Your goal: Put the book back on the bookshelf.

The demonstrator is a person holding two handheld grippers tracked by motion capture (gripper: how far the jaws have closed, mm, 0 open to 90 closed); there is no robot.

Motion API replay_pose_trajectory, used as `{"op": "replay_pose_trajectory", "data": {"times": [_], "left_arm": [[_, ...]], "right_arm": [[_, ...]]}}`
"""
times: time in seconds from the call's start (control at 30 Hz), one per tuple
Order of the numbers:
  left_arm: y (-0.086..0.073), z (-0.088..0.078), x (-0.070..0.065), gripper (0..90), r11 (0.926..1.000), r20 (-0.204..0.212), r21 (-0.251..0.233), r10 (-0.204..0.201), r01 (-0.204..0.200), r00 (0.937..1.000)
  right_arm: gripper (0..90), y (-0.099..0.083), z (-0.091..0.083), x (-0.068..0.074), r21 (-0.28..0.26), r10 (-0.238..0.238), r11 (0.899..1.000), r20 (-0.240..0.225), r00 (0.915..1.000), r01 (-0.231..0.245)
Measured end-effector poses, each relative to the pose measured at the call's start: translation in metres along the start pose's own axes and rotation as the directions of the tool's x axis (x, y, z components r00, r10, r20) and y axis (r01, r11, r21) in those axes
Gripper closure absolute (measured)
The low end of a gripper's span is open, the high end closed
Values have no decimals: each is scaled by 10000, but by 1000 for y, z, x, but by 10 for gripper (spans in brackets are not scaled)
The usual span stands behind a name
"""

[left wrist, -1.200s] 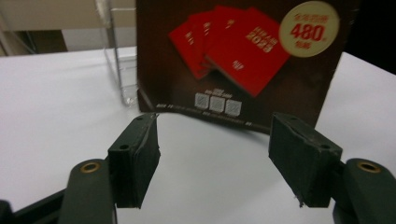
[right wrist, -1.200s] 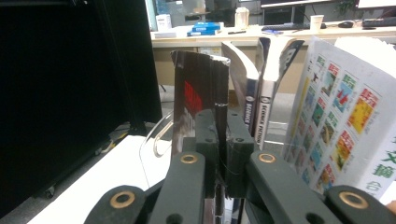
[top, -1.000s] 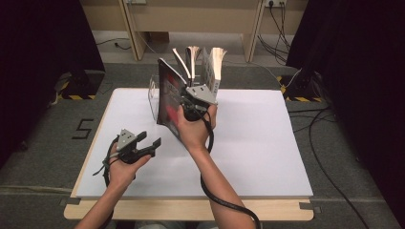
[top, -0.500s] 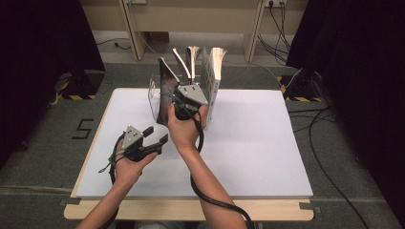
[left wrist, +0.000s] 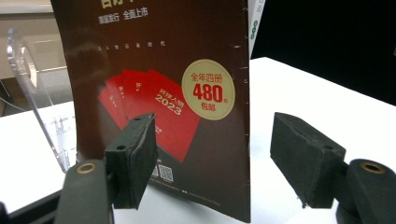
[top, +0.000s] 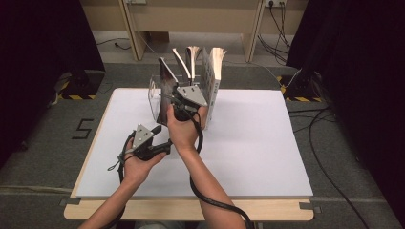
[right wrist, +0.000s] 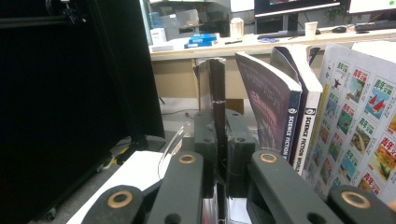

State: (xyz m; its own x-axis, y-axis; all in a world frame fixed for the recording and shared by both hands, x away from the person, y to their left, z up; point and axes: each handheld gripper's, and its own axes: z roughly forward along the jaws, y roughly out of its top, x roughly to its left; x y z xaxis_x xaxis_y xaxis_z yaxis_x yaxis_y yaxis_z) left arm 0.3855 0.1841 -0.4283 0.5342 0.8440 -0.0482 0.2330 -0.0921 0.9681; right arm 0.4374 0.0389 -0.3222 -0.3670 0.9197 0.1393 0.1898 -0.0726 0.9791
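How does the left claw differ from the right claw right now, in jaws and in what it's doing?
The left claw stands with jaws wide apart, holding nothing; the right claw is shut on the thin dark magazine. In the high view the left claw hangs over bare table, while the right claw sits at the clear rack. Both are hand-held, with black padded jaws.
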Motion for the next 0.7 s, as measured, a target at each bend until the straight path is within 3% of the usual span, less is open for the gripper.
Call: {"op": "replay_pose_trajectory", "data": {"times": [0.7], "left_arm": [[7,20,-22,283,9967,-176,-249,770,-774,9969]], "right_arm": [[833,0,0,-10,123,652,9978,-223,9976,-650]]}}
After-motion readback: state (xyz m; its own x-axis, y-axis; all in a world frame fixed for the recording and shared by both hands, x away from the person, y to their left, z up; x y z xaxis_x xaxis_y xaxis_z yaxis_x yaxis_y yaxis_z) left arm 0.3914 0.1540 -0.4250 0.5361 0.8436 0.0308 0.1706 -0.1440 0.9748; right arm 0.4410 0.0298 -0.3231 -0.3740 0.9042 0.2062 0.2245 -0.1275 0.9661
